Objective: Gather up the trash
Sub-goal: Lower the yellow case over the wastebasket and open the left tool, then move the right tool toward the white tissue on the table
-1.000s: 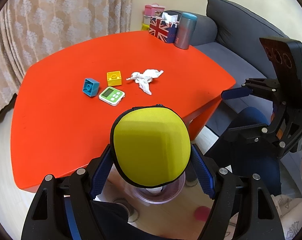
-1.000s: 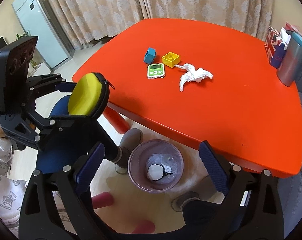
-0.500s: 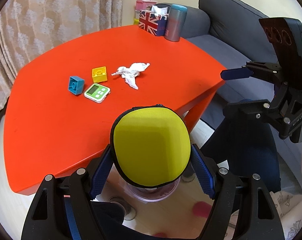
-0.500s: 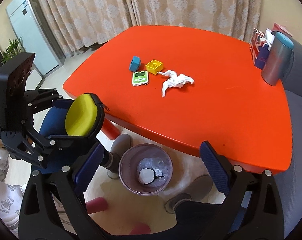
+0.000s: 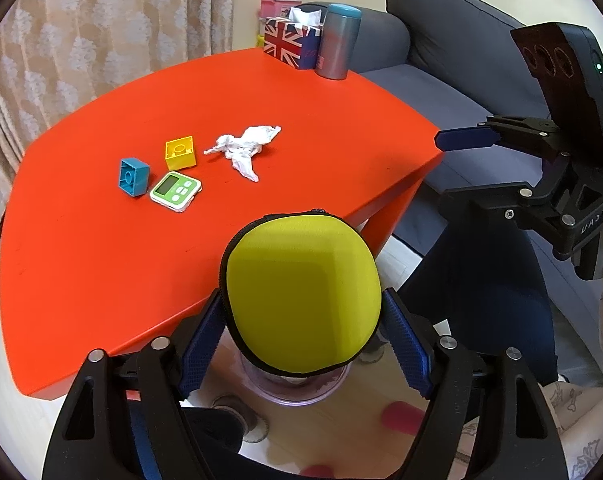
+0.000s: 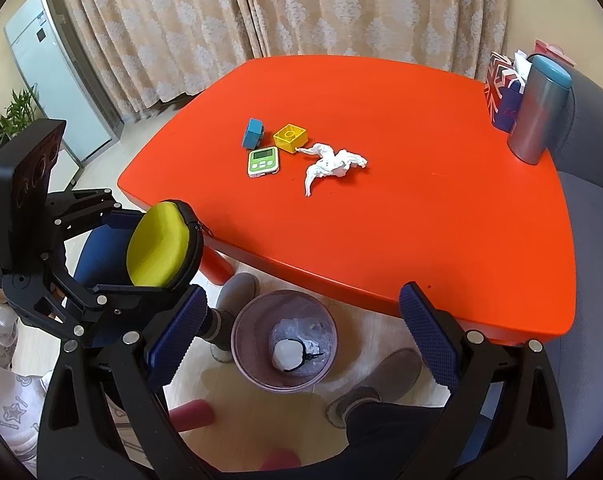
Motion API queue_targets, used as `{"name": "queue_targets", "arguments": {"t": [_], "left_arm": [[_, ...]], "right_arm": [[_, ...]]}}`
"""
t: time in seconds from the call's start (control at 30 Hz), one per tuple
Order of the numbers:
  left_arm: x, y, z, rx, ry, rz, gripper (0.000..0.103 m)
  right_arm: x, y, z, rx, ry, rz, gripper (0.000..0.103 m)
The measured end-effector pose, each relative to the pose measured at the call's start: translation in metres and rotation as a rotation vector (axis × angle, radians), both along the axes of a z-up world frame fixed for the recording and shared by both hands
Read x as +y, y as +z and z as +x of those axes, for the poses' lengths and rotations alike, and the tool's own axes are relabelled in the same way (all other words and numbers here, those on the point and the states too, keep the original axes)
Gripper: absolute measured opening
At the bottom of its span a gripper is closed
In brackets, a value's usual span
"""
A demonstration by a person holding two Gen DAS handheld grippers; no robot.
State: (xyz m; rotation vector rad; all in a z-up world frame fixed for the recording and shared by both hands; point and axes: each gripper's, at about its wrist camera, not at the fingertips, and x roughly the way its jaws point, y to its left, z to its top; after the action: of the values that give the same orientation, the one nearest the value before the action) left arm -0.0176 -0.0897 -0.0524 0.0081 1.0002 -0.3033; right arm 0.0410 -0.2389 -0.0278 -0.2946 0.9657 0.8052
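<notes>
My left gripper [image 5: 303,330] is shut on a round yellow zip case [image 5: 301,292], held in the air off the near edge of the orange table [image 5: 101,248], above the floor bin [image 5: 297,390]. The case also shows in the right wrist view [image 6: 159,246]. My right gripper [image 6: 299,330] is open and empty, above the translucent trash bin [image 6: 284,346], which holds white trash. A crumpled white tissue [image 5: 245,148] lies on the table; it also shows in the right wrist view [image 6: 331,164].
On the table are a blue block [image 6: 254,133], a yellow block [image 6: 289,137], a green timer [image 6: 263,162], a flag tissue box [image 6: 503,94] and a grey tumbler [image 6: 537,120]. A grey sofa [image 5: 453,92] stands at the right. Slippered feet [image 6: 381,384] flank the bin.
Both grippers shifted a little relative to the table, which first slid left in the left wrist view, then back right. The left stays shut on the case; the right stays open.
</notes>
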Motion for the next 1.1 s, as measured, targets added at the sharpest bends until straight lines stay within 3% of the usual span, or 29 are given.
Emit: {"name": "queue_targets", "arguments": {"t": [0.07,0.23,1.1], "left_arm": [[0.000,0.000,0.000,-0.007,0.003,-0.006,0.091],[0.000,-0.001,0.001,-0.010,0.012,-0.010,0.095],[0.042,0.014,0.012,-0.075,0.149,0.016,0.095]], "right_arm": [[0.000,0.000,0.000,0.000,0.000,0.000,0.095],[0.000,0.000,0.001,0.001,-0.002,0.000,0.095],[0.025,0.008,0.021,-0.051,0.004,-0.037,0.097]]}}
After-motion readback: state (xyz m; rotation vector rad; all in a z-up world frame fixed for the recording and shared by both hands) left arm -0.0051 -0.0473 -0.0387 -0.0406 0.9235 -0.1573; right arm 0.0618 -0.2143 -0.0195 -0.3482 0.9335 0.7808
